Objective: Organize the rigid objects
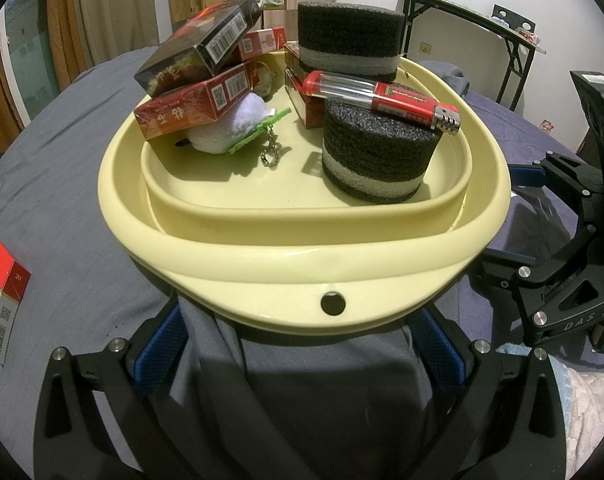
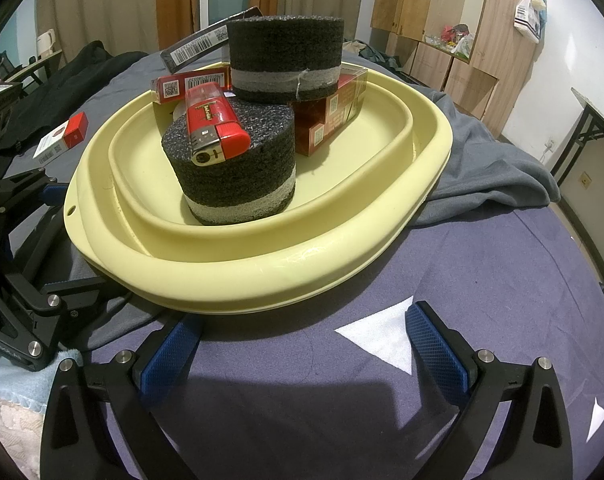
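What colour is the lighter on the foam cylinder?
Red lighter with a silver metal head; clearest in the right wrist view.

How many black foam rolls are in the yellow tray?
2. One foam roll stands at the front of the yellow tray with a red lighter lying on top. The other foam roll sits farther back, on red boxes. The pile could hide more.

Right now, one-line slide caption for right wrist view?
Open right gripper faces yellow tray; red lighter rests atop foam cylinder.
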Demonstrator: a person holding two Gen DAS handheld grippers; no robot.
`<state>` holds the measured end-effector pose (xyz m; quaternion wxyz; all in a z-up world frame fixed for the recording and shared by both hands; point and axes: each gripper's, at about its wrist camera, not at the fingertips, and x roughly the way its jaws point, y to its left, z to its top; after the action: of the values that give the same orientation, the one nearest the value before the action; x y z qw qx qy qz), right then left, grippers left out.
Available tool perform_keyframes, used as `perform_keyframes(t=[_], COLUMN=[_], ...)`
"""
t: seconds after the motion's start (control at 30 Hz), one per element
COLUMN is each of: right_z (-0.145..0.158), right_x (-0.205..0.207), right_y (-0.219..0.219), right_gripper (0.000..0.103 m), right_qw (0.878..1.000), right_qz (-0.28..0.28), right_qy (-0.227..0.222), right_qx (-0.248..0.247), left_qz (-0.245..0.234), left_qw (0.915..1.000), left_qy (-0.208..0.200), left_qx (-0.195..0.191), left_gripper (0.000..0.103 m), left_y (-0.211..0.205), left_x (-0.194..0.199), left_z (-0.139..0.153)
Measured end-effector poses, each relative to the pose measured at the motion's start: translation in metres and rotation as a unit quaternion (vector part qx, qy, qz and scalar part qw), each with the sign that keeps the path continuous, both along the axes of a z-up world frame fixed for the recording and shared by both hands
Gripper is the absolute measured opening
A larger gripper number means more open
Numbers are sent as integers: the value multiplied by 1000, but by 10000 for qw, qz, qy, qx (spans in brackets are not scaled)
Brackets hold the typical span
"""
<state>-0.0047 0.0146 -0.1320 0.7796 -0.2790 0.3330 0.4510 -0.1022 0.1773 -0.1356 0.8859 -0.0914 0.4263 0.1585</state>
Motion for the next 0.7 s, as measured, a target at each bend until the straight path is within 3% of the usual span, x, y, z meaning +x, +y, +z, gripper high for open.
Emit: perform_keyframes(t=[0.7], right_z=[0], right_x=[0], right_y=[0], right_gripper=[103], right_qw=[10000], right_qz=[0], right_qy=[-3], right_qx=[-2], left_qz=[1], left_qw=[10000], left_qy=[-1], left_qx=[-1], left_gripper=[103], left_y=[0], left_x=[0], left_z=[0])
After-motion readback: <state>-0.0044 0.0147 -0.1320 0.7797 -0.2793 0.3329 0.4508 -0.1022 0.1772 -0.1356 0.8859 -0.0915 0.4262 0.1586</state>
